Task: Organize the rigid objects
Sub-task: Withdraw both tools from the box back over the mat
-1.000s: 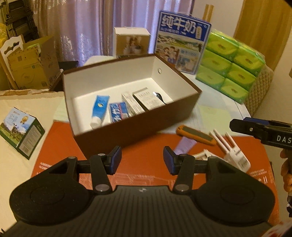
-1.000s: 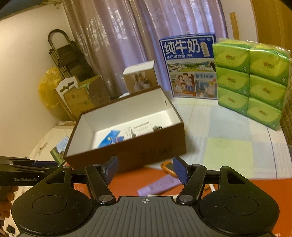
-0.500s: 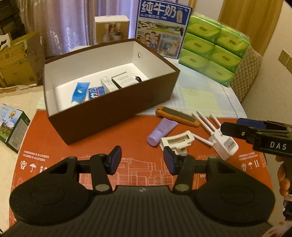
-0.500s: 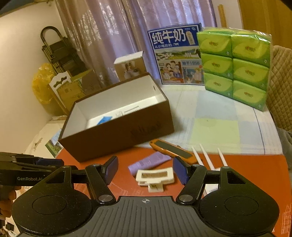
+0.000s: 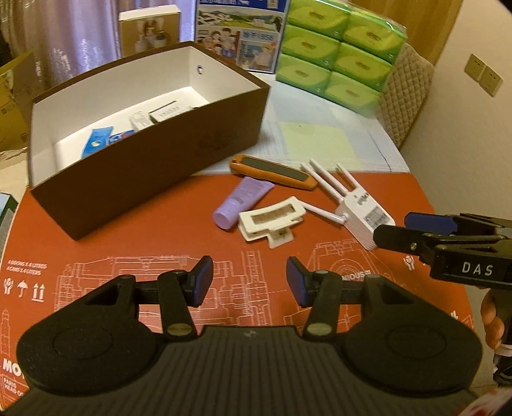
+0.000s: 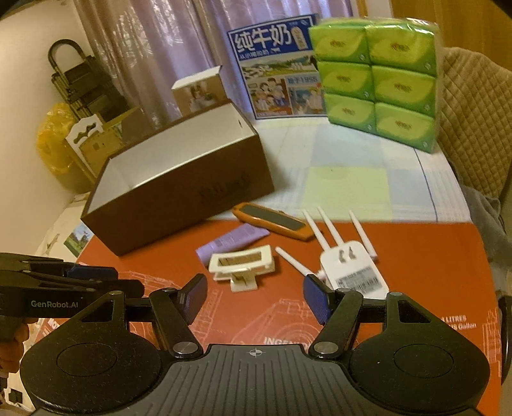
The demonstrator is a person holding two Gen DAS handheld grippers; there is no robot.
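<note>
A brown open box (image 5: 153, 160) (image 6: 179, 198) stands on the red mat and holds a blue tube (image 5: 96, 142) and small cartons (image 5: 163, 112). In front of it lie an orange tool (image 5: 272, 172) (image 6: 272, 220), a purple tube (image 5: 243, 201) (image 6: 233, 240), a white clip holder (image 5: 272, 217) (image 6: 241, 264) and a white router with antennas (image 5: 361, 211) (image 6: 352, 268). My left gripper (image 5: 249, 281) is open and empty, above the mat short of the clip holder. My right gripper (image 6: 254, 297) is open and empty, just short of the router and holder.
A green tissue pack (image 5: 339, 51) (image 6: 380, 80) and a blue milk carton (image 6: 275, 67) stand at the table's back. A small photo box (image 5: 148, 28) stands behind the brown box. A quilted chair (image 6: 473, 121) is at the right. Cardboard boxes (image 6: 99, 140) stand at the left.
Both grippers have pulled back from the box and tilted down, so the loose objects on the mat now show in full. Both stay open and empty.
</note>
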